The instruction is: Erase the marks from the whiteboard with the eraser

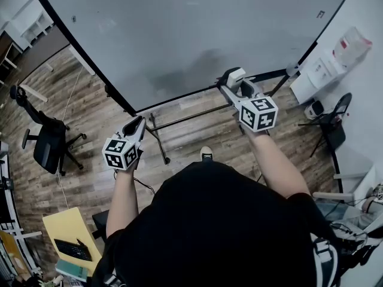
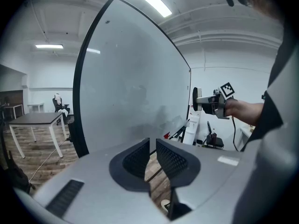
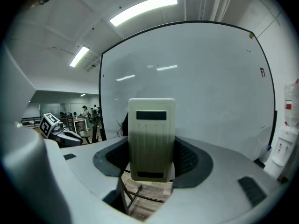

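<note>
Eraser: the pale eraser (image 3: pixel 151 139) stood upright between the jaws of the right gripper (image 1: pixel 232 84), which was clamped on its lower half.
Position: it was held up in front of the lower right part of the whiteboard (image 1: pixel 197 28). No view settled whether it touched the surface.
Marks: no clear writing showed. Only a faint grey smear (image 1: pixel 185 70) lay low on the board, to the left of the eraser.
Left gripper: the left gripper (image 2: pixel 153 148) hung low and well apart from the board, its jaws drawn narrow with nothing between them.
Surroundings: the board stood on a dark frame over a wood floor (image 1: pixel 90 106), with an office chair (image 1: pixel 51 142) off to the left.
Stage: probably late, with only residue left to clear.
Risks: the hold sat low on the eraser, so hard pressure could tip it or twist it out of the jaws. A tilted face would skip over the smear. A strong push might also shift the free-standing board.
</note>
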Available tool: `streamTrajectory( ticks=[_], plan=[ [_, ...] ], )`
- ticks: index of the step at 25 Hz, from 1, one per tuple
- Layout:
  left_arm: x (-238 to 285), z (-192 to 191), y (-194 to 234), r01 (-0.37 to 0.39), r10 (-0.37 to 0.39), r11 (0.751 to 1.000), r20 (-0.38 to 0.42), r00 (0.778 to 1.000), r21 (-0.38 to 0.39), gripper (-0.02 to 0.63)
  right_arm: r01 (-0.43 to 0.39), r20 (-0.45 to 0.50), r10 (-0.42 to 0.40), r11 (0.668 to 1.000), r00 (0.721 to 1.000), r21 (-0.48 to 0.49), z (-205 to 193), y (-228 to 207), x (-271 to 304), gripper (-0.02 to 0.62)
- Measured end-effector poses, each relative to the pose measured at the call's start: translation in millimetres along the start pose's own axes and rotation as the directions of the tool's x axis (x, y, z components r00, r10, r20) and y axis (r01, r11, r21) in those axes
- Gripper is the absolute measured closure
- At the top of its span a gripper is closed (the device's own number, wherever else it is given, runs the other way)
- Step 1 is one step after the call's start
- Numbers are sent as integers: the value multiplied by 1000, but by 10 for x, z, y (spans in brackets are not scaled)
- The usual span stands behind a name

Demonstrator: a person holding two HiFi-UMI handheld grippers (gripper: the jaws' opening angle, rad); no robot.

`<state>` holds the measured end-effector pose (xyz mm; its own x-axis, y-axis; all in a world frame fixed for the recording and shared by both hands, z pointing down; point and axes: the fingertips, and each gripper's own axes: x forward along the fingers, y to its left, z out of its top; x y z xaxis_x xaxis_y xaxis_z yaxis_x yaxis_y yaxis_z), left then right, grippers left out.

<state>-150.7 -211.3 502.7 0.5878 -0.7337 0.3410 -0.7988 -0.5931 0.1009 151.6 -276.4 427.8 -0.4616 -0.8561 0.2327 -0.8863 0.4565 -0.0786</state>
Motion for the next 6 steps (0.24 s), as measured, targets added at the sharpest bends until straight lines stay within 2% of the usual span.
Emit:
streamTrajectory(
  ticks=[6],
  plan=[
    [-7, 20, -61, 19, -19, 1000, 2, 1000, 18, 552, -17, 0, 17, 1000, 1000, -16, -10, 133, -25, 347]
  ],
)
